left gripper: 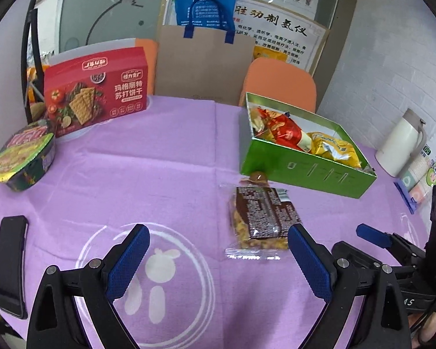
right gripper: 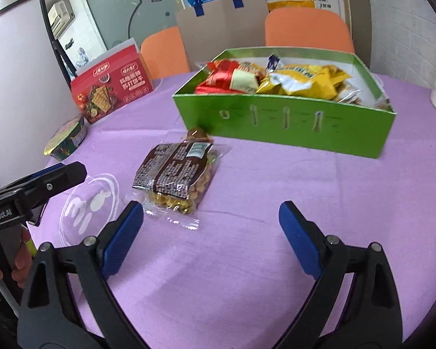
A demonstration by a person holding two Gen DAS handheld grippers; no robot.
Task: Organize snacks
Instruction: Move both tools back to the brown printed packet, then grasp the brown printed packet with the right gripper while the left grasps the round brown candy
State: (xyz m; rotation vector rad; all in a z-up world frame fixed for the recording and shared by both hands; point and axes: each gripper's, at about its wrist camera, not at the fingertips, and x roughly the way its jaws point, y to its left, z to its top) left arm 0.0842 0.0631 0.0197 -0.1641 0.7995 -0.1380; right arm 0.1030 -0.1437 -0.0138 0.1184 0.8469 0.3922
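A brown-labelled clear snack packet lies flat on the purple tablecloth, just in front of a green box that holds red and yellow snack bags. My left gripper is open, low over the cloth, with the packet just ahead of its right finger. My right gripper is open too, nothing between its fingers, and the packet lies ahead of its left finger. A red cracker box and an instant-noodle bowl stand at the far left.
A black phone lies at the table's left edge. A white flask and tissue packs sit at the right. Two orange chairs and a brown paper bag stand behind the table.
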